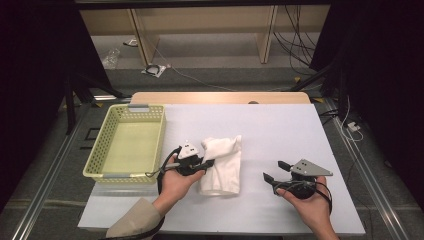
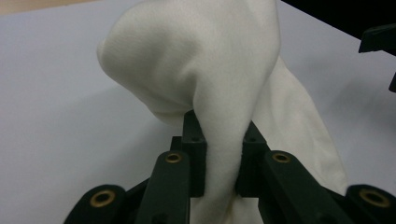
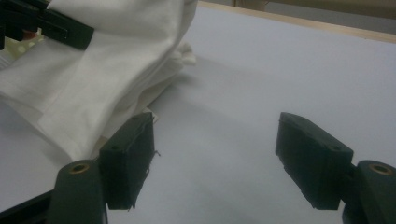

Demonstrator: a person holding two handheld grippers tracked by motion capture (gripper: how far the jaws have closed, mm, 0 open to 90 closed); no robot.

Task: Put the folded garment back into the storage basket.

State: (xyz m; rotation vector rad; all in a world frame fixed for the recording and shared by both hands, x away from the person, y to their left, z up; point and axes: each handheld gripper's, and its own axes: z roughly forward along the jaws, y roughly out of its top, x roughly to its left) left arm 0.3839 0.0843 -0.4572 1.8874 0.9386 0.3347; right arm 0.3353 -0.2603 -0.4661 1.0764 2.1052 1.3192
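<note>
Left claw (image 1: 209, 163): clenched on a fold of the white cloth (image 1: 222, 162) — in the left gripper view the fabric (image 2: 205, 84) is pinched between the two black pads and bulges up above them.
Left claw, hidden: the pad faces are covered by the cloth, and the cloth's lower end is cut off at the bottom of that view.
Right claw (image 1: 274, 171): released, jaws standing wide apart with nothing between them; in the right gripper view bare bench (image 3: 261, 93) shows through the gap.
Right claw, contact: its left pad sits just beside the cloth's edge (image 3: 93, 93); whether it touches is hard to tell.
White cloth: lies bunched on the bench, between the two hands, nearer the left one; one part is raised in the left claw.
Left hand (image 1: 175, 182): comes in from the bottom edge, its sleeve cut off there.
Right hand (image 1: 307, 200): well apart from the cloth, on the right side of the bench.
Basket (image 1: 107, 135): pale yellow, at the bench's left edge — just beside the left hand.
</note>
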